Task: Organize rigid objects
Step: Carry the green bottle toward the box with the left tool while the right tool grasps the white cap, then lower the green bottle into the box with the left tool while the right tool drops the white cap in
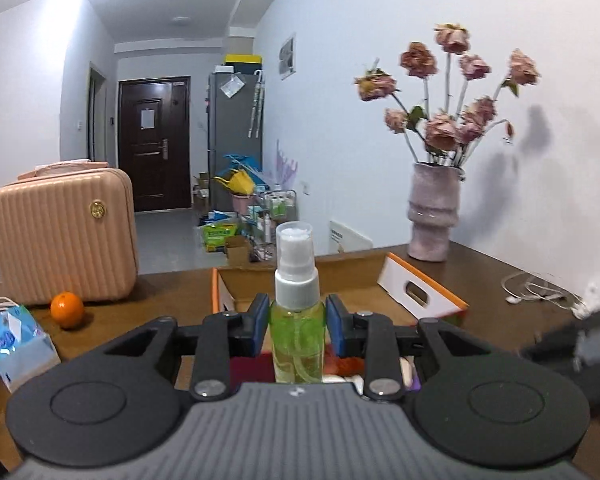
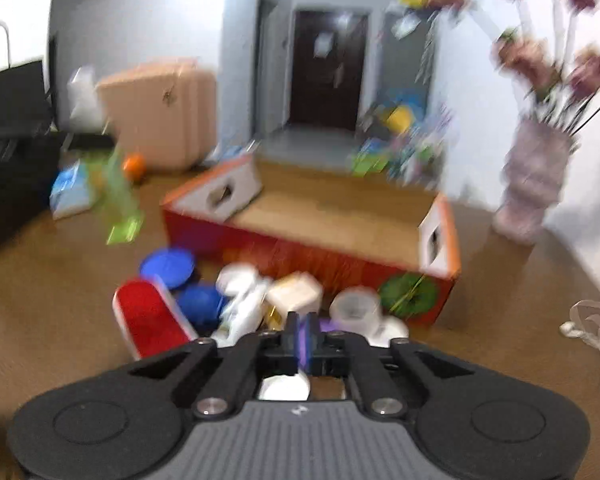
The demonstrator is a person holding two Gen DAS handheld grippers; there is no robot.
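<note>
While the left tongs (image 1: 297, 322) clamp the green spray bottle (image 1: 298, 344), the right tongs (image 2: 303, 336) pinch something purple; next, probably carry both toward the box (image 2: 328, 216) at twelve o'clock.

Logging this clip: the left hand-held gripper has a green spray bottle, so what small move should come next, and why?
Probably carry the bottle forward over the open box and lower it in. The left hand-held gripper is shut on it, upright, just short of the box's near edge, and the box looks empty in the right wrist view, so there is room.
</note>
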